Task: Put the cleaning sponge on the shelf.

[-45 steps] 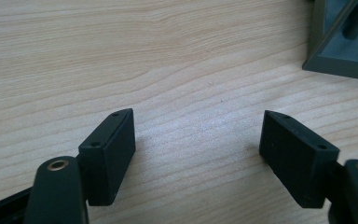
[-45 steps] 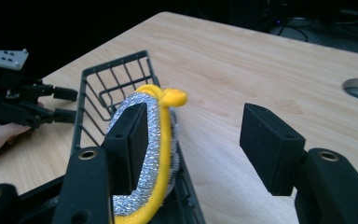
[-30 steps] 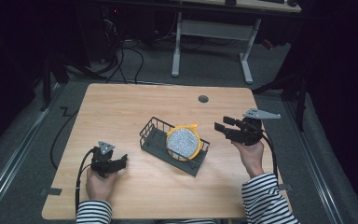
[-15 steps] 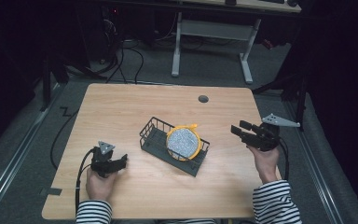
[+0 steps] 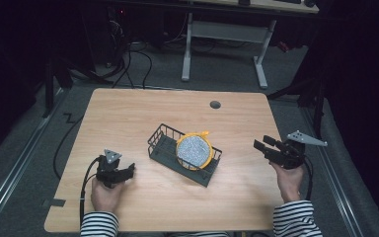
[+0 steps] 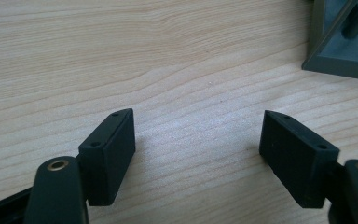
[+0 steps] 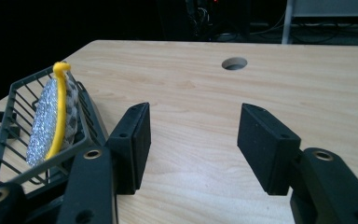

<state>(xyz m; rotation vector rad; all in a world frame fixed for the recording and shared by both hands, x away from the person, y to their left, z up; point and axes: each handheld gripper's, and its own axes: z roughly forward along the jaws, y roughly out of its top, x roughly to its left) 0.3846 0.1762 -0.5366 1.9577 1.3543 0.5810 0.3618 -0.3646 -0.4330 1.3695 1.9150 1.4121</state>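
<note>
A wooden desk (image 5: 128,118) is carrying a dark wire basket (image 5: 164,148) near its middle, and a round glittery silver sponge with a yellow rim (image 5: 193,150) is standing on edge inside the basket, leaning against the wall at the basket's 3 o'clock end. In the right gripper view the same sponge (image 7: 51,121) is showing edge-on, tilted, with a yellow loop poking up above the basket (image 7: 14,98) rim.

The left gripper (image 5: 128,170) is resting low on the desk at about 8 o'clock from the basket, held in the person's left hand (image 5: 106,195). Its jaws are standing wide apart with only bare wood between them, and in the left gripper view a corner of the basket (image 6: 340,51) is lying at 1 o'clock, apart from the jaws.

The right gripper (image 5: 262,147) is sitting at about 3 o'clock from the basket, near the desk's edge, held in the right hand (image 5: 288,180) and pointing towards the basket. Its jaws are standing partly open and are holding nothing; bare desk is lying between them. A round cable hole (image 5: 215,104) is sitting at 12 o'clock from the basket.
</note>
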